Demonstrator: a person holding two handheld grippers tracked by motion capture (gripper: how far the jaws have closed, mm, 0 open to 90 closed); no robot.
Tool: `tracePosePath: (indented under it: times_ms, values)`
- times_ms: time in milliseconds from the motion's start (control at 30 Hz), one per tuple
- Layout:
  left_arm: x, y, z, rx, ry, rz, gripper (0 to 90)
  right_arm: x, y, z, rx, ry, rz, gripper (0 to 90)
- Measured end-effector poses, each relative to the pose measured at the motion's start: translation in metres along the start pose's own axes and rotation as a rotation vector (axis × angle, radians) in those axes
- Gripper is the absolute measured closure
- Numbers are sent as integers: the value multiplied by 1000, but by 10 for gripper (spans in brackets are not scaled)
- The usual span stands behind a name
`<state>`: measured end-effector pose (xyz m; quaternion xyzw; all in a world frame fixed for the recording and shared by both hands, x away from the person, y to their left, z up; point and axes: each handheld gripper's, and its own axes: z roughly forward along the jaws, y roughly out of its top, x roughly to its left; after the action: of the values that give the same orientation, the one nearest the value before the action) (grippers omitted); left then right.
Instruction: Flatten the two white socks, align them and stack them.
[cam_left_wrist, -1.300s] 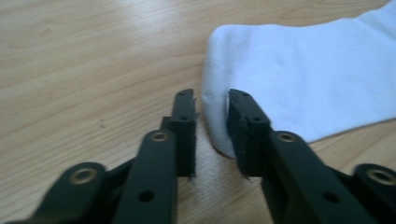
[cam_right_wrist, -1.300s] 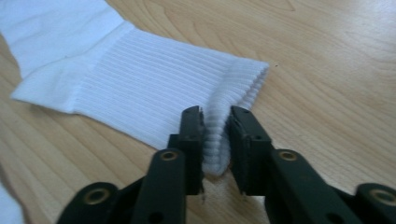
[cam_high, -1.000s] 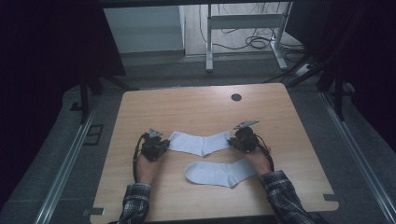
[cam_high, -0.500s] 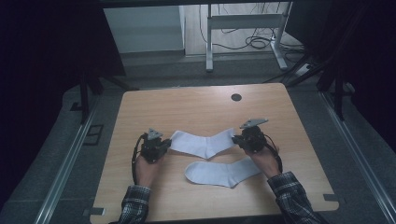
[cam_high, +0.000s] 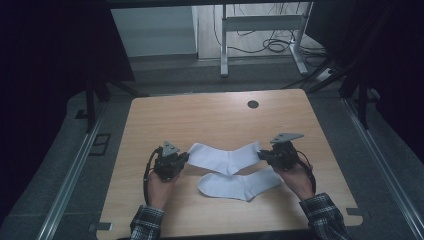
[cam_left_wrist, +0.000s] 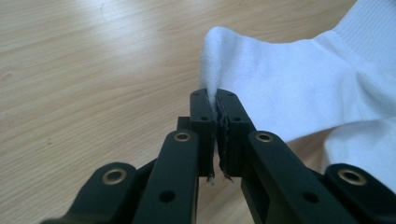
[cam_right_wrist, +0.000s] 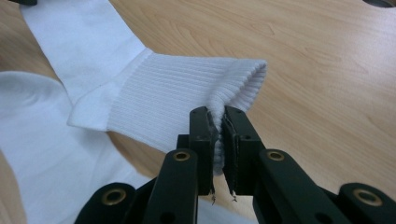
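Two white socks lie on the wooden table (cam_high: 210, 120). The far sock (cam_high: 225, 157) is stretched between both grippers. My left gripper (cam_high: 184, 158) is shut on its toe end (cam_left_wrist: 224, 60), the fabric pinched between the jaws. My right gripper (cam_high: 262, 154) is shut on its ribbed cuff (cam_right_wrist: 187, 100). The near sock (cam_high: 237, 184) lies flat just in front of it, its foot (cam_right_wrist: 42, 140) partly under the held one in the right gripper view. A hand holds each gripper, with plaid sleeves (cam_high: 325, 217) at the table's front edge.
A dark round cable hole (cam_high: 253, 104) sits near the table's far edge. Beyond the table are a white desk frame (cam_high: 260, 30) with cables on the floor. Dark curtains hang at both sides. Metal rails run along the floor left and right.
The right gripper has moved right and a little away, pulling the far sock's cuff with it, so the sock is stretched longer. The left gripper has stayed put.
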<state>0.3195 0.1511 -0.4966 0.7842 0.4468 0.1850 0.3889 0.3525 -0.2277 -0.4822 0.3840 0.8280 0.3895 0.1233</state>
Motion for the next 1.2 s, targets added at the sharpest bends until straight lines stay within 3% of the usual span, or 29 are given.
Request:
tracePosePath:
  times_ms: [333,900,1100,1200]
  values:
    - [-23,-5,-8,7,-17,46,858,-4,-16,-18,-7,4,17,819]
    - [-59,-27,-32,8,-74,62,858,4,-39,-50,-8,12,14,820]
    - [-70,-33,-29,32,-85,80,857,2,-48,-53,18,8,17,820]
    - [-76,-36,-23,53,-71,103,857,1,-51,-51,39,12,21,820]
